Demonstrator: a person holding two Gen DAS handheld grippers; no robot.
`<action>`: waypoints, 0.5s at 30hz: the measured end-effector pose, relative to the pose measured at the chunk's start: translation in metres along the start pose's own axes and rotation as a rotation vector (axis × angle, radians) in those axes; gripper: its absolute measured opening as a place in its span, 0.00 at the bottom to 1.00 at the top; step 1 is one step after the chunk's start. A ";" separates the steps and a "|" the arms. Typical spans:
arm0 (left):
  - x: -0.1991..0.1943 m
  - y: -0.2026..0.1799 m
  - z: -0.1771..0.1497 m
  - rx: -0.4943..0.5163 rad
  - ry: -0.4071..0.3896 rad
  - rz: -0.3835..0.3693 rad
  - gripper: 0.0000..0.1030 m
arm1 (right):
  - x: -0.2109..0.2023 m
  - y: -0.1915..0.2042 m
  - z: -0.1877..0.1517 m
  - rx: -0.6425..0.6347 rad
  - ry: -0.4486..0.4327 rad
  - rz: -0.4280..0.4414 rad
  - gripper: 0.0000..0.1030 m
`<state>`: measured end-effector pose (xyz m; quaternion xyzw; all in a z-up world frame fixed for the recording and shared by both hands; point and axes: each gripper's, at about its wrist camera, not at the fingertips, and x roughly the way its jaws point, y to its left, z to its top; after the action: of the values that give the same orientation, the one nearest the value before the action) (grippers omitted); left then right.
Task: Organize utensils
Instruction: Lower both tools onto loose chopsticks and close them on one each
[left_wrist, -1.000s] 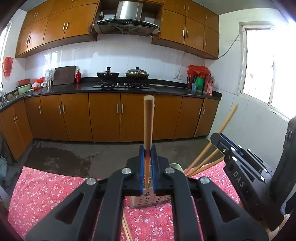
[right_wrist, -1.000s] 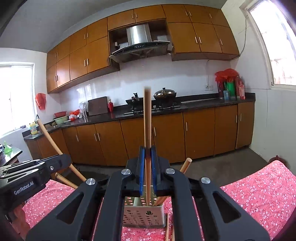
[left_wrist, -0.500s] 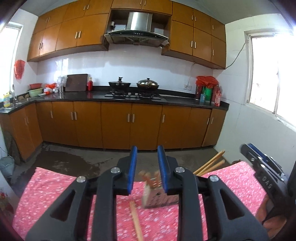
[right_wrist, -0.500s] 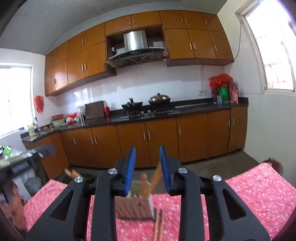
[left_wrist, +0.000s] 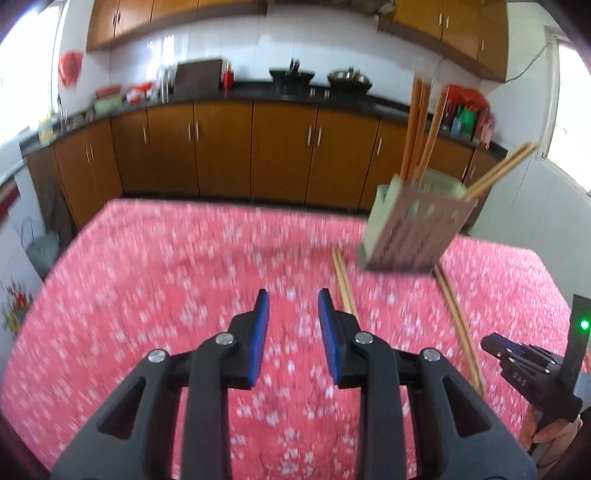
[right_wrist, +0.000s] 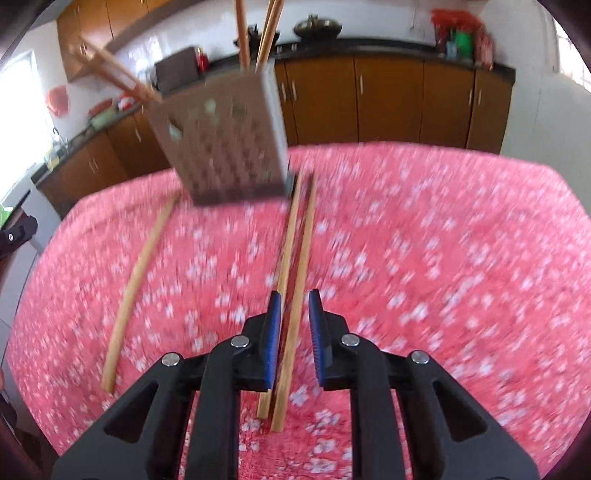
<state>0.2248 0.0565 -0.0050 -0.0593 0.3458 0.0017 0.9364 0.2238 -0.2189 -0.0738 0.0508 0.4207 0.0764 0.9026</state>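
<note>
- On the red flowered tablecloth (left_wrist: 155, 258), a perforated holder (left_wrist: 410, 229) stands at about 1 o'clock from the left gripper (left_wrist: 291, 306), with several chopsticks (left_wrist: 419, 125) upright or leaning in it.
- Left gripper: jaws parted, nothing between them, only cloth beneath. One loose chopstick (left_wrist: 344, 284) lies just to its right, running toward the holder; the near end is hidden behind the right finger.
- Right gripper (right_wrist: 295, 310): jaws partly open and empty, hovering over a pair of chopsticks (right_wrist: 295, 258) that lies lengthwise from the holder (right_wrist: 225, 140) at 11 o'clock down toward 6 o'clock. One stick of the pair passes between the jaws; whether the pads touch it cannot be told.
- A single chopstick (right_wrist: 136, 280) lies well apart at 9 o'clock in the right view.
- Both views are motion-blurred.
- Step in hand, as judged: reaching for the next loose sticks; three remain on the cloth.
- Next move calls for lowering, closing squarely on one stick near its middle, then lifting it upright to drop it into the holder.
</note>
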 end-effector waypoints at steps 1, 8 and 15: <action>0.004 -0.001 -0.004 -0.002 0.017 -0.006 0.27 | 0.004 -0.001 -0.003 0.003 0.009 -0.006 0.16; 0.034 -0.019 -0.026 0.010 0.125 -0.100 0.27 | 0.016 -0.005 -0.007 0.009 0.020 -0.084 0.08; 0.061 -0.035 -0.044 -0.013 0.216 -0.168 0.15 | 0.012 -0.024 -0.008 0.062 0.005 -0.103 0.08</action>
<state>0.2443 0.0148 -0.0737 -0.0942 0.4386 -0.0810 0.8900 0.2276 -0.2399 -0.0918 0.0566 0.4273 0.0168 0.9022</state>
